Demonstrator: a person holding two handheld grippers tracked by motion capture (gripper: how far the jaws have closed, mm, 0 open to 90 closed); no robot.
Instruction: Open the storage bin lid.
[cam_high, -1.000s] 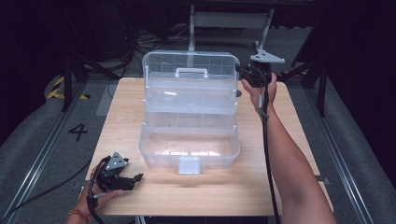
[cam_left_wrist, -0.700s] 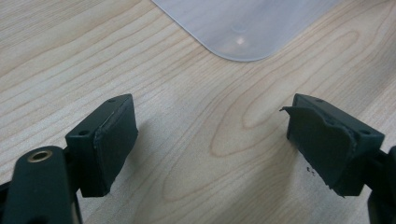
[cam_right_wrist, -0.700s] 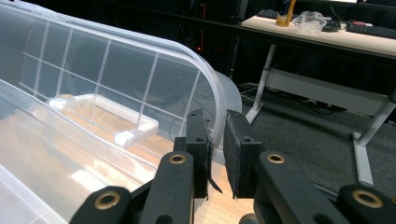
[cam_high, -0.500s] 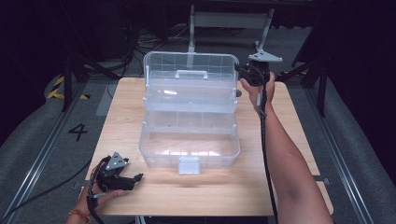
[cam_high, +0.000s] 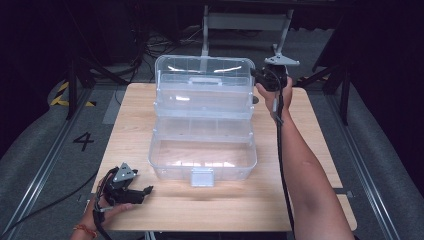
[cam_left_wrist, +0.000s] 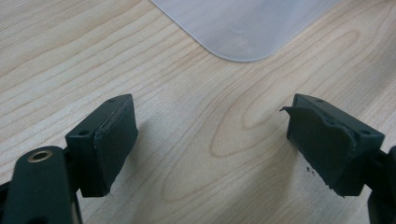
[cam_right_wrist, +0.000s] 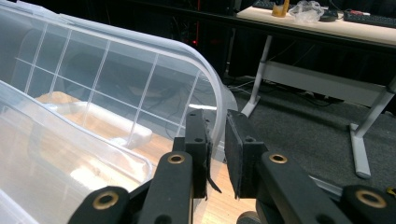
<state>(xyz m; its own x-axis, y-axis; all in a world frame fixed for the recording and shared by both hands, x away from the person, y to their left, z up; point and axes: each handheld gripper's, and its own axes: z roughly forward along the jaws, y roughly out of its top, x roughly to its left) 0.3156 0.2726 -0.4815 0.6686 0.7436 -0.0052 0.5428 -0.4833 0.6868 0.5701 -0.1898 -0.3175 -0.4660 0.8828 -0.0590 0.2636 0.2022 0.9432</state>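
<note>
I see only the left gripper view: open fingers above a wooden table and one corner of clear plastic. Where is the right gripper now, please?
Observer: The right gripper is at the far right corner of the lid of a clear box. Its fingers look closed on the lid's rim.
Operator: Is the lid open or closed?
Observer: Open. It stands nearly upright at the back of the box.
Operator: Is anything inside the box?
Observer: The bottom compartment looks empty.
</note>
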